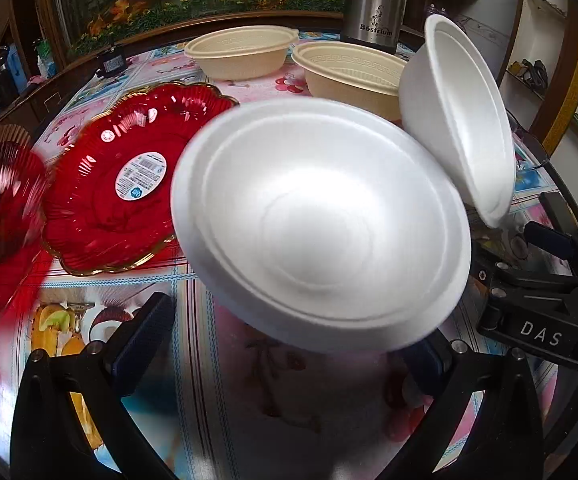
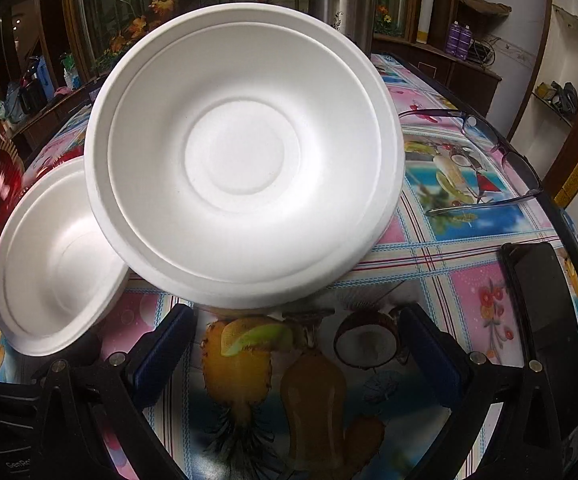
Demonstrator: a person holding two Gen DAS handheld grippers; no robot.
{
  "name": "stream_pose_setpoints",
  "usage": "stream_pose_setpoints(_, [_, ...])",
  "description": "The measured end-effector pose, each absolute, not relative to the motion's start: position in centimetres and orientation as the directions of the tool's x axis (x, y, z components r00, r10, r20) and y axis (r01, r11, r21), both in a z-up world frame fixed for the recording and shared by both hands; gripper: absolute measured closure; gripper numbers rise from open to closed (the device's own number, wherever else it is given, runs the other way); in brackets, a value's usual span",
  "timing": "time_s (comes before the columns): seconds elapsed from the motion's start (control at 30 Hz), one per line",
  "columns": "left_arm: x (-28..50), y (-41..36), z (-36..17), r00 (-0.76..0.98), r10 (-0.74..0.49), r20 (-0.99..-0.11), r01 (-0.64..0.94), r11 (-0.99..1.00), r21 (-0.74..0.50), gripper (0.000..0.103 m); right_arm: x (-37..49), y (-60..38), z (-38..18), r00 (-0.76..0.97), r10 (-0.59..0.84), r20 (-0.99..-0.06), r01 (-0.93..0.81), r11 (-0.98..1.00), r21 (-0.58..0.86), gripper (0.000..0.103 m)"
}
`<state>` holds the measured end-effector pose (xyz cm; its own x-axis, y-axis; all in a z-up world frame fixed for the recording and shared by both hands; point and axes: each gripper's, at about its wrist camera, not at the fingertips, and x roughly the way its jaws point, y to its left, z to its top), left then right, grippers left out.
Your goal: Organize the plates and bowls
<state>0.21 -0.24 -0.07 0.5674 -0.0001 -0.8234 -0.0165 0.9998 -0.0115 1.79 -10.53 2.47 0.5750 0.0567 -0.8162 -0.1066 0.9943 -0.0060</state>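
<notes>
A table [image 1: 193, 292] under a fruit-print cloth was shown from two claw cameras. The left claw [image 1: 289, 332] was seen released, jaws spread wide, with a white bowl [image 1: 321, 224] just ahead, tipped up with its hollow facing the claw and its rim overlapping the right finger. No pinch on it could be made out.

The right claw [image 2: 297, 320] was likewise spread, and a second white bowl [image 2: 245, 164] was stood almost on edge just ahead of it, near the table's front edge. What propped it up could not be told.

The second bowl lay to the right of the first and higher, so nesting was judged to need a leftward, downward move by the right claw.

A red plate [image 1: 109, 184] lay at the left edge, and two beige bowls [image 1: 241, 52] near the far edge.
</notes>
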Motion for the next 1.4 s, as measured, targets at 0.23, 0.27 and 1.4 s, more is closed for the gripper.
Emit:
stream_pose_setpoints(0.23, [0.2, -0.2, -0.1, 0.569, -0.001, -0.822, -0.016, 1.0, -0.012, 0.0, 1.8, -10.5, 2.6, 0.574, 0.056, -0.817, -0.107, 0.994, -0.007, 0.0])
stream_pose_setpoints(0.27, [0.2, -0.2, -0.1, 0.568, -0.001, -0.823, -0.016, 1.0, -0.012, 0.0, 1.7, -10.5, 2.7, 0.574, 0.057, -0.817, -0.107, 0.994, -0.006, 0.0])
stream_pose_setpoints(1.4, [-2.8, -0.3, 2.1, 0.55, -0.078, -0.832, 0.059, 0.997, -0.055, 0.005, -2.9, -12.6, 5.8, 0.599, 0.165, -0.784, -0.275, 0.961, -0.008, 0.011])
